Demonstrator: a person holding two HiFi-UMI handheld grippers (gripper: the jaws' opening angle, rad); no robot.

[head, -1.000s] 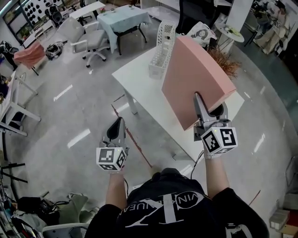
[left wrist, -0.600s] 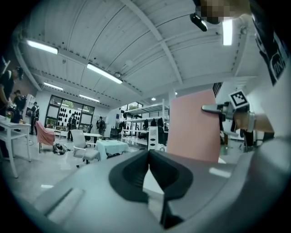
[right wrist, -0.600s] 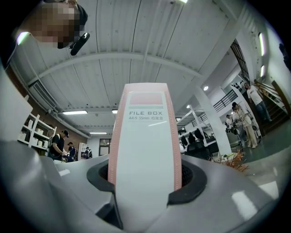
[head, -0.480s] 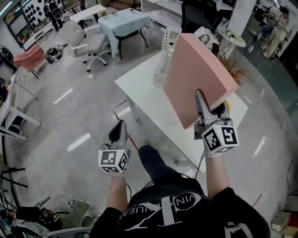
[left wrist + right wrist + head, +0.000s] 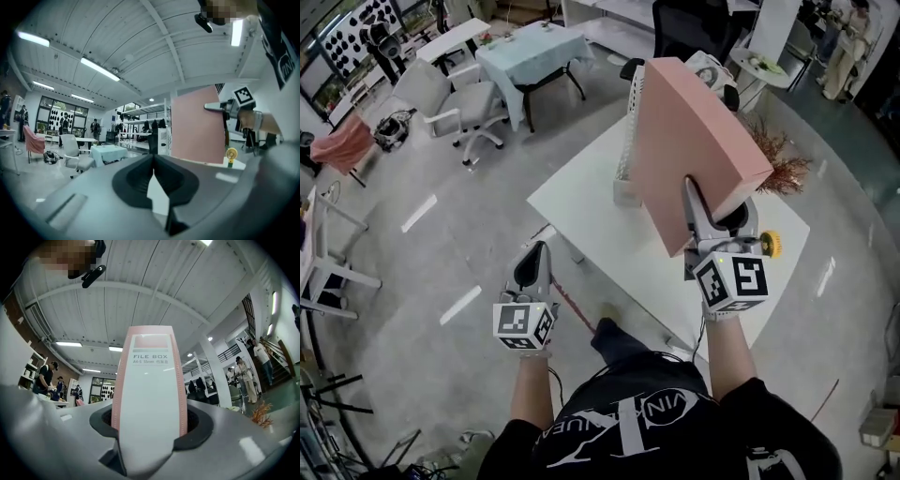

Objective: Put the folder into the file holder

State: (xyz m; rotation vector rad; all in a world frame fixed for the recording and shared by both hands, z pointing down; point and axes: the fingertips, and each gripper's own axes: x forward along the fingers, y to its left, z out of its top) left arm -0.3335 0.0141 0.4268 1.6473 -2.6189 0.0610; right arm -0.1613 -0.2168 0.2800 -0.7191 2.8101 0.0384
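A thick pink file-box folder [image 5: 694,131] stands upright above the white table [image 5: 581,192], and my right gripper [image 5: 712,223] is shut on its lower spine edge. In the right gripper view its white spine label [image 5: 150,390] fills the space between the jaws. The white perforated file holder [image 5: 630,103] stands on the table's far side, just left of the folder and partly hidden behind it. My left gripper [image 5: 534,258] hangs over the floor left of the table, shut and holding nothing. From the left gripper view [image 5: 153,161] the folder [image 5: 197,124] shows at the right.
A small yellow fan-like object [image 5: 769,245] sits on the table by my right gripper. A dried plant [image 5: 787,164] stands at the table's right edge. A blue-clothed table [image 5: 530,47] and office chairs [image 5: 450,94] stand farther back. My foot [image 5: 614,337] is near the table's front corner.
The person has stepped toward the table. The folder, still held in the right gripper, has come closer to the file holder and now overlaps it. The left gripper stays shut.
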